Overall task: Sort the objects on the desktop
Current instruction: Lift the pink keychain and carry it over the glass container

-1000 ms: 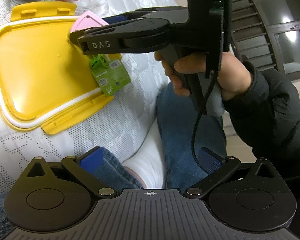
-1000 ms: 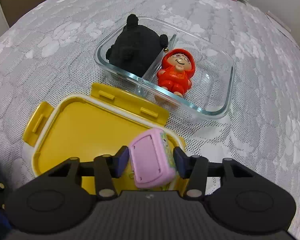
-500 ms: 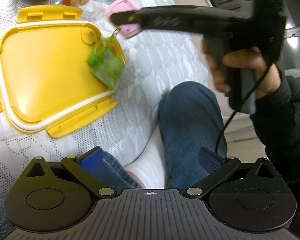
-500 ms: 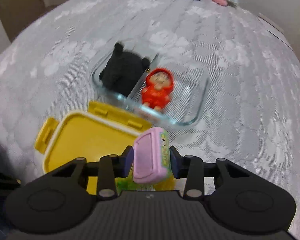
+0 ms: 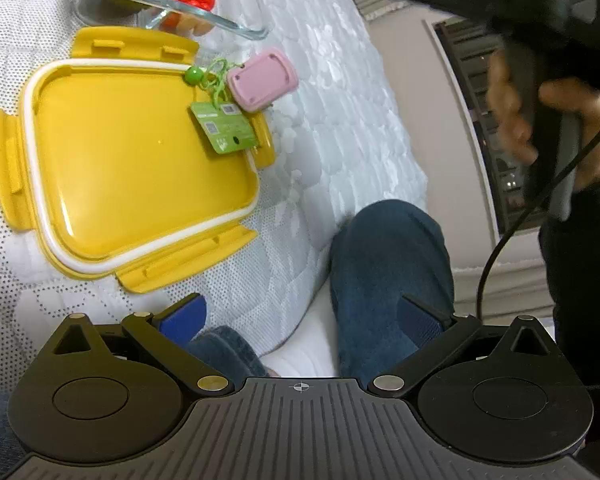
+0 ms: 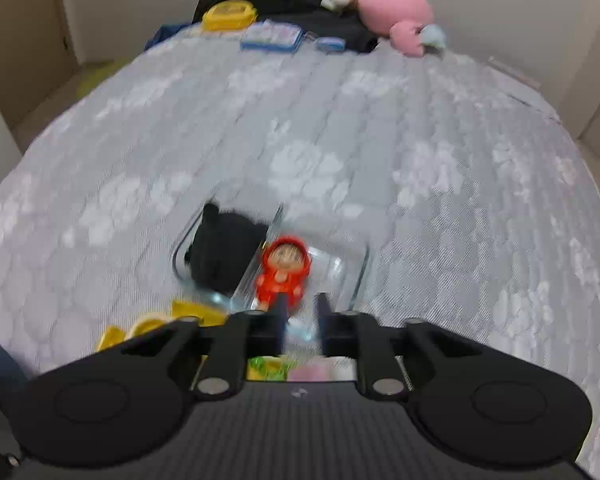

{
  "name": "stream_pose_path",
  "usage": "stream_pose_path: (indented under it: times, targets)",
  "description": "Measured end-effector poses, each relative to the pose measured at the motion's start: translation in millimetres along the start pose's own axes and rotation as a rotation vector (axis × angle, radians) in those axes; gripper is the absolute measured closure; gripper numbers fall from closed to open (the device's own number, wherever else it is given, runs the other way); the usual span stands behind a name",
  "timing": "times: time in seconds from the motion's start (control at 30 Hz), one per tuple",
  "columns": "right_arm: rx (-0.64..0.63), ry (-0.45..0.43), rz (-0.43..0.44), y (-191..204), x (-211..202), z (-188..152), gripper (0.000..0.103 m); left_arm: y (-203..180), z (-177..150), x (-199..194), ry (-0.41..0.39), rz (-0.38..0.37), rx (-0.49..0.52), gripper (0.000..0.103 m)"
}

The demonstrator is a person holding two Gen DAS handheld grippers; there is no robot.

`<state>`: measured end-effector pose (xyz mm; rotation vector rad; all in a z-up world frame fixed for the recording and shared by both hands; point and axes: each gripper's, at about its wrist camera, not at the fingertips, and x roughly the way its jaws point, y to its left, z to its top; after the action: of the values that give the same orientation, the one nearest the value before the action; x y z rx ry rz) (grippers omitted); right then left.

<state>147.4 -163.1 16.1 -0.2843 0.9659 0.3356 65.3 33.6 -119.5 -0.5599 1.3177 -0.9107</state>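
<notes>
A pink toy case with a green tag lies on the far right corner of the yellow lid, free of any grip. My right gripper hangs high above it. Its jaws are closing, a narrow gap still shows between them, and nothing is in that gap. Beyond the lid stands a glass container holding a black plush and a red figure. My left gripper is open and empty, low at the bed's near edge.
A person's knee in jeans is right in front of the left gripper. At the bed's far end lie a pink plush, a yellow box and blue-edged cases. The patterned mattress drops off on the right.
The right gripper lifted the pink case off the lid, then the case left its jaws and now lies on the lid's corner. The gripper kept rising and its jaws narrowed. The left gripper barely moved.
</notes>
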Motion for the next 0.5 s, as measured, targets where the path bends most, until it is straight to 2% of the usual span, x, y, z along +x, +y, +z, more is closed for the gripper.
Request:
stream_pose_path:
  times: [0.07, 0.17, 0.27, 0.37, 0.43, 0.5]
  targets:
    - [-0.009, 0.024, 0.009, 3, 11, -10, 0.065, 2, 0, -1, -0.01, 0.004, -0.011, 0.0]
    - [0.036, 0.086, -0.029, -1, 34, -27, 0.065, 3, 1, -3, -0.032, 0.016, -0.025, 0.0]
    - [0.083, 0.131, -0.065, -10, 56, -39, 0.059, 4, 2, -3, -0.033, 0.027, -0.033, 0.0]
    - [0.185, 0.136, -0.078, -23, 73, -45, 0.054, 3, 1, -3, -0.036, 0.028, -0.022, 0.0]
    - [0.282, 0.141, -0.073, -34, 84, -47, 0.043, 3, 1, -4, -0.038, 0.028, -0.021, 0.0]
    - [0.358, 0.152, -0.055, -42, 95, -50, 0.042, 6, 2, -4, -0.038, 0.028, -0.027, 0.0]
